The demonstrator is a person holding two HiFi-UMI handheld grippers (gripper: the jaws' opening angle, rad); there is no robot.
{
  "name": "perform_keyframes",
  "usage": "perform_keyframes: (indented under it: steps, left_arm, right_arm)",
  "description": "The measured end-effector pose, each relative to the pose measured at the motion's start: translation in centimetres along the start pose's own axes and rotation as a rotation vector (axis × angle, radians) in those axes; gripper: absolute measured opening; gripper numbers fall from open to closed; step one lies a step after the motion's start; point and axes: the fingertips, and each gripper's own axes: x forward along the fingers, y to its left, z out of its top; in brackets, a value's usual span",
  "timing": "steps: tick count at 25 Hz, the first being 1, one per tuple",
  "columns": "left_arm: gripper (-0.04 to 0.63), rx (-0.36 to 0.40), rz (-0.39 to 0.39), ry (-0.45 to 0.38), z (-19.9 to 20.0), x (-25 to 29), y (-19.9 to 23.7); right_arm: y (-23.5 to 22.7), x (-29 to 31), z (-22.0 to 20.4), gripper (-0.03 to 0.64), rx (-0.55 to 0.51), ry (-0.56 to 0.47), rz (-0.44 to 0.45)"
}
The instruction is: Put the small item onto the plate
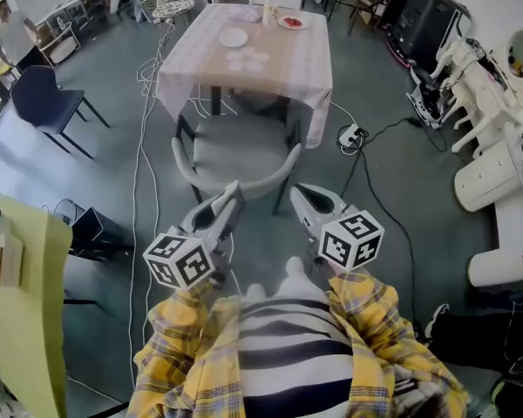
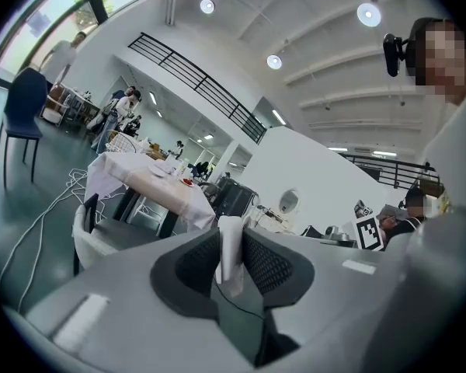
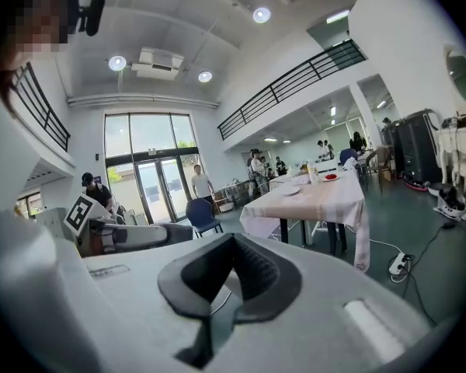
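Well to the left of the counter (image 1: 279, 72), which wears a pale cloth, we see a dark blue chair (image 1: 37, 94) on the grey floor. On the near side of the counter, and well apart from it, we hold the left tool (image 1: 232, 192) — its jaws are narrow, the pads pressed on a small white item (image 2: 231, 253) that stands upright between them and pokes a little above their tips. So the item is in the air, short of the counter and far from touching it. Between our tools and the counter a grey chair (image 1: 235, 155) is drawn up to the counter's near edge. On the counter, toward its far left part, lies a white plate (image 1: 233, 37). At the far edge, near the middle, stands a pale bottle (image 1: 269, 9), and just to the right of it is a second plate (image 1: 291, 22) with something red on it. The right tool (image 1: 298, 192) is level with the left one, likewise on the near side of the counter — its jaws are closed tip to tip, with nothing between them. To the right of the counter a power strip (image 1: 353, 135) lies on the floor, and farther right stand white machines (image 1: 484, 85).
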Motion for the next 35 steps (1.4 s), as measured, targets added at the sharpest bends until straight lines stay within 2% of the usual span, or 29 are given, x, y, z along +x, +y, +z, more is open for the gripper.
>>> perform_keyframes:
  steps: [9,17,23,35]
  left_arm:
    - [0.081,-0.015,0.016,0.007,-0.3,0.8,1.9]
    - [0.081,-0.042,0.017,0.013,0.3,4.6,2.6]
    - [0.081,-0.052,0.052,-0.017,2.2,8.1,3.9]
    - [0.081,-0.052,0.081,-0.020,3.8,15.1,4.8]
  right_arm:
    - [-1.0,1.4,-1.3,-0.003,0.022,0.049,-0.014]
    - [-4.3,3.2,0.5,-0.003,0.020,0.051,-0.013]
    - [-7.0,5.5,1.8,-0.003,0.036,0.062,0.028]
    - [-12.1,9.8,4.4,-0.003,0.027,0.084,0.107]
